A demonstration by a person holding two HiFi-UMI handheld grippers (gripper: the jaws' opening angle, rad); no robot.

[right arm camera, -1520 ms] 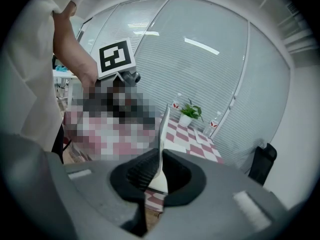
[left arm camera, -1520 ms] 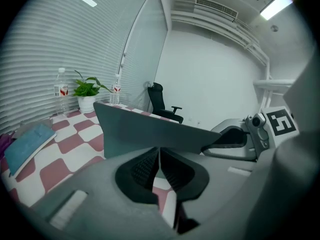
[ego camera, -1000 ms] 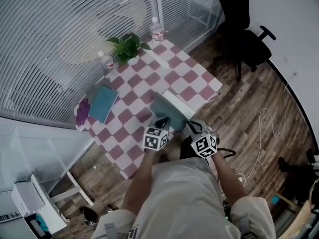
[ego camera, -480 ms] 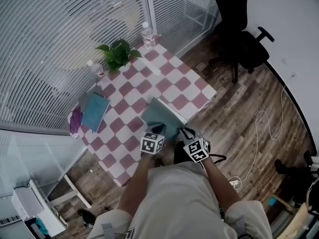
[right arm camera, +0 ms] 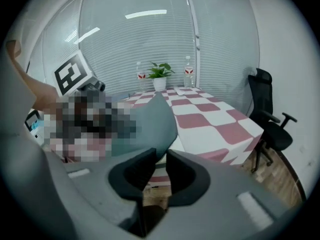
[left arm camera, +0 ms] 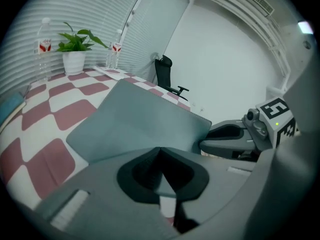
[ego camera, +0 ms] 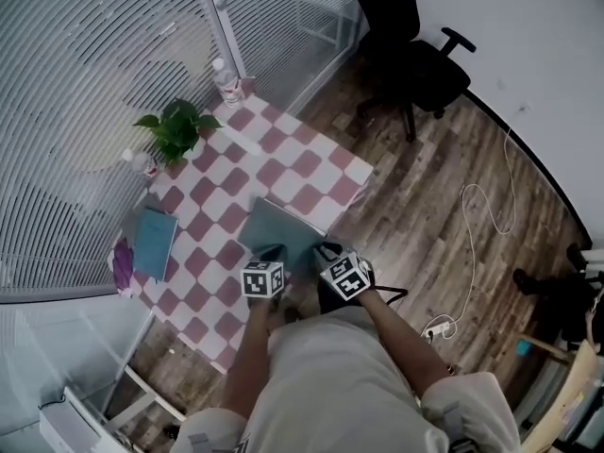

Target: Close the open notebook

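Observation:
The teal notebook [ego camera: 278, 226] lies at the near edge of the checked table [ego camera: 283, 168], its cover [left arm camera: 140, 119] down over the pages; a thin white page edge [right arm camera: 176, 140] shows along its right side. My left gripper [ego camera: 274, 253] is at the notebook's near edge, and its jaws [left arm camera: 160, 151] meet at their tips with nothing seen between them. My right gripper [ego camera: 326, 251] is beside it. Its jaws [right arm camera: 160, 156] have just been opening and stand a narrow slit apart. The cover's edge lies just beyond their tips, not pinched.
A potted plant [ego camera: 175, 128] and two water bottles [ego camera: 226, 75] [ego camera: 142, 162] stand at the table's far side. A blue book [ego camera: 153, 243] lies at the left edge. A black office chair [ego camera: 406, 55] and a white cable [ego camera: 472, 243] are on the wooden floor at right.
Both grippers have sunk and drawn back to the notebook's near edge. The white page strip at the notebook's right has narrowed. The head view has swung, so the table sits further left.

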